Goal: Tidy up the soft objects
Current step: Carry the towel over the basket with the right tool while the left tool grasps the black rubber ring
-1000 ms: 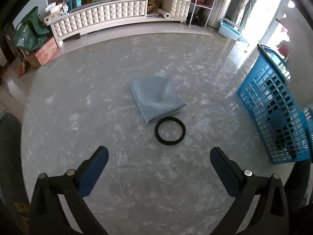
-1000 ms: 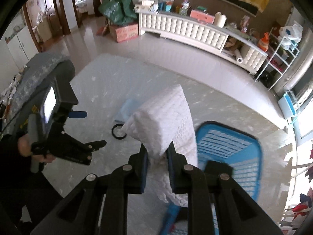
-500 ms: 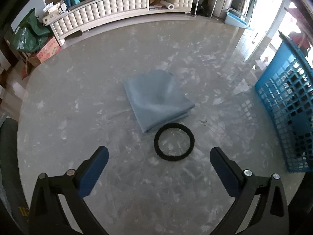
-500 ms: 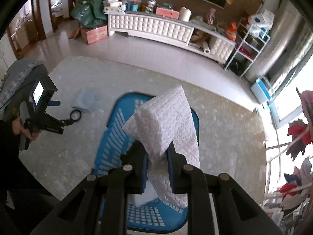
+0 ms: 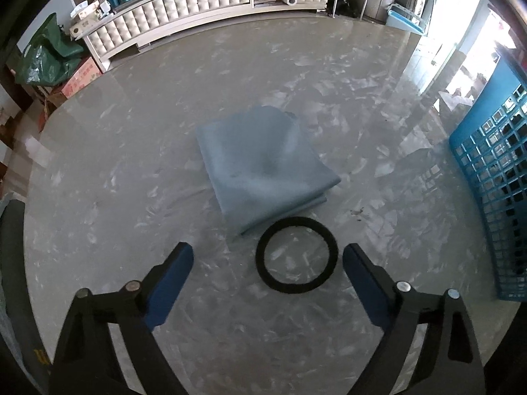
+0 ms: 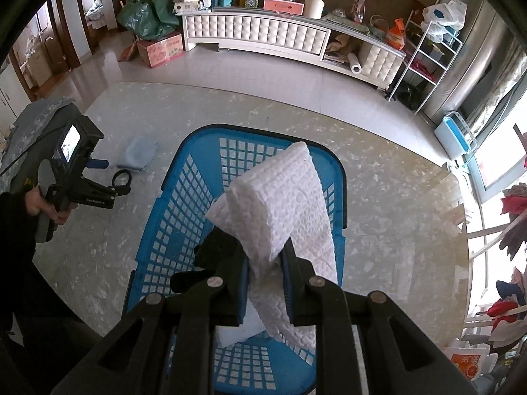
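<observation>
Right gripper (image 6: 265, 263): jaws clenched on a folded white quilted cloth (image 6: 280, 204), which stands up ahead of the fingers and also drapes down past the right finger. Directly beneath and ahead of this gripper sits the blue lattice basket (image 6: 197, 194), its opening facing up toward the camera; the cloth hangs over the basket's interior. A dark item (image 6: 214, 250) lies inside the basket just left of the left finger; its identity cannot be determined. A pale flat piece (image 6: 237, 329) shows on the basket floor below the jaws.

Left gripper (image 5: 267, 263): jaws spread wide, grasping nothing. It hovers above the marble tabletop (image 5: 131, 164). A black ring (image 5: 297, 259) lies flat on the surface between the fingertips, nearer the right finger. Just ahead of the ring, touching or nearly touching its far edge, lies a folded grey-blue cloth (image 5: 260, 168). The basket wall stands well off to this gripper's right.

In the right wrist view, the left gripper appears far left of the basket, held in a hand (image 6: 42, 207), with ring and cloth just ahead of it.
</observation>
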